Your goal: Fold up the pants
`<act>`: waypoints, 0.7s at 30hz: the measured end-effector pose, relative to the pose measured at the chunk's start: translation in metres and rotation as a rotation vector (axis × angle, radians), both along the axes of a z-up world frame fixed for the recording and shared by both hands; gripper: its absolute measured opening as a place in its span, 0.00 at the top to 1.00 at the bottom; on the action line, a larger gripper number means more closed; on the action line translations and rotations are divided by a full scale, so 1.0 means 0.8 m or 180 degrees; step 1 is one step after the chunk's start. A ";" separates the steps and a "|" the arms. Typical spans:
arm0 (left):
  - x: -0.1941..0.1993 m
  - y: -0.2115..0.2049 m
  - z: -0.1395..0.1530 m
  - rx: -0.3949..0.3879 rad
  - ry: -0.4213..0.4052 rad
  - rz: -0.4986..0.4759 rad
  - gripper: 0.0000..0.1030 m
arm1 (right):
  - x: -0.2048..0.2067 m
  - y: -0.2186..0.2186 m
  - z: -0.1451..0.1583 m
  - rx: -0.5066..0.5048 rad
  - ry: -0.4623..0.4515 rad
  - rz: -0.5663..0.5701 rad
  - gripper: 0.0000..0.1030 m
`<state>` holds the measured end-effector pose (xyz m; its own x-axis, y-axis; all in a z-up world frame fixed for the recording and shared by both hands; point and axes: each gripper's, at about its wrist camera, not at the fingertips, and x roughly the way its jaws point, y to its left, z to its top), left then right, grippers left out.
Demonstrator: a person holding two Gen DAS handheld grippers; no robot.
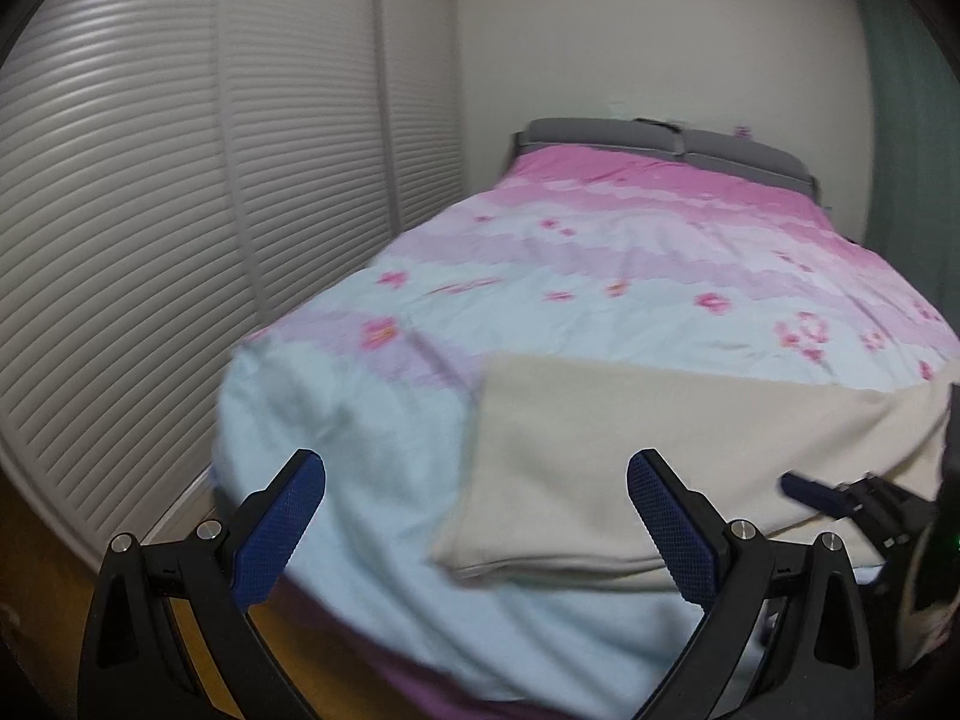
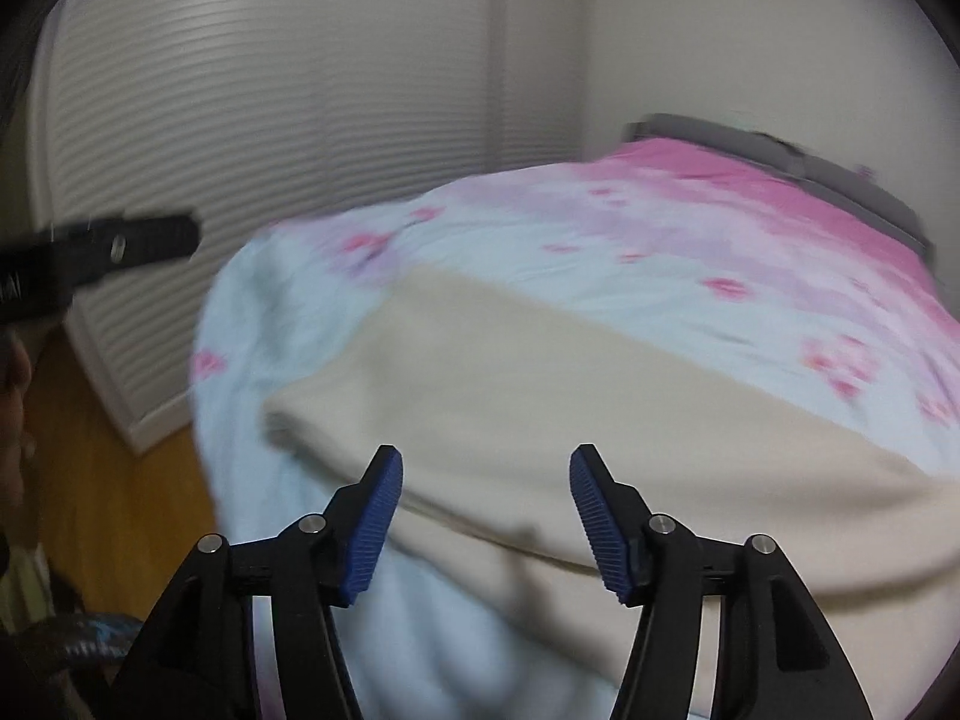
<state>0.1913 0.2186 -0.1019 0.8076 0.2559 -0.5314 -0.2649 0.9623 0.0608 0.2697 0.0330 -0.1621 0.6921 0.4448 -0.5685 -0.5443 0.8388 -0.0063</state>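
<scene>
Cream-coloured pants (image 1: 690, 456) lie folded flat across the near end of the bed, seen also in the right wrist view as a wide cream band (image 2: 540, 372). My left gripper (image 1: 474, 468) is open, its blue pads wide apart and nothing between them; it hovers off the bed's near left corner, short of the pants' left edge. My right gripper (image 2: 486, 462) is open above the pants' near edge, with no cloth between its pads. The right gripper's fingers (image 1: 816, 492) also show at the right edge of the left wrist view, over the pants.
The bed (image 1: 372, 432) carries a pink, white and pale blue flowered cover with a grey headboard (image 1: 678, 147) at the far end. Slatted white wardrobe doors (image 1: 150, 240) stand close on the left. Wooden floor (image 2: 114, 480) shows below. The left tool's dark body (image 2: 102, 252) crosses the left side.
</scene>
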 end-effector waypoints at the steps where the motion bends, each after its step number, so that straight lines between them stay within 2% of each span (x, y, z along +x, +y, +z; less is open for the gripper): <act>1: 0.009 -0.021 0.003 0.0009 -0.0026 -0.0104 0.00 | 0.002 -0.022 0.006 0.0038 -0.0006 -0.0123 0.41; 4: 0.029 -0.071 0.010 0.0021 -0.0074 -0.0341 0.00 | 0.007 -0.108 0.025 0.0148 -0.0011 -0.0597 0.40; 8: 0.062 -0.163 0.020 0.0049 -0.0151 -0.0747 0.00 | 0.011 -0.228 0.048 0.0273 -0.0025 -0.1244 0.40; 14: 0.108 -0.289 0.041 0.0064 -0.0332 -0.1156 0.00 | 0.024 -0.383 0.080 0.0427 -0.0094 -0.1981 0.40; 18: 0.139 -0.363 0.049 0.0012 -0.0409 -0.1354 0.00 | 0.058 -0.493 0.095 0.0711 0.0002 -0.2490 0.40; 21: 0.168 -0.411 0.049 -0.0001 -0.0426 -0.1462 0.00 | 0.087 -0.558 0.095 0.0905 0.0084 -0.2731 0.40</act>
<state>0.3256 -0.1106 -0.0625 0.8985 -0.1437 -0.4149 0.1823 0.9817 0.0548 0.3395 -0.4136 -0.0861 0.8390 -0.0921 -0.5362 0.2721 0.9245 0.2668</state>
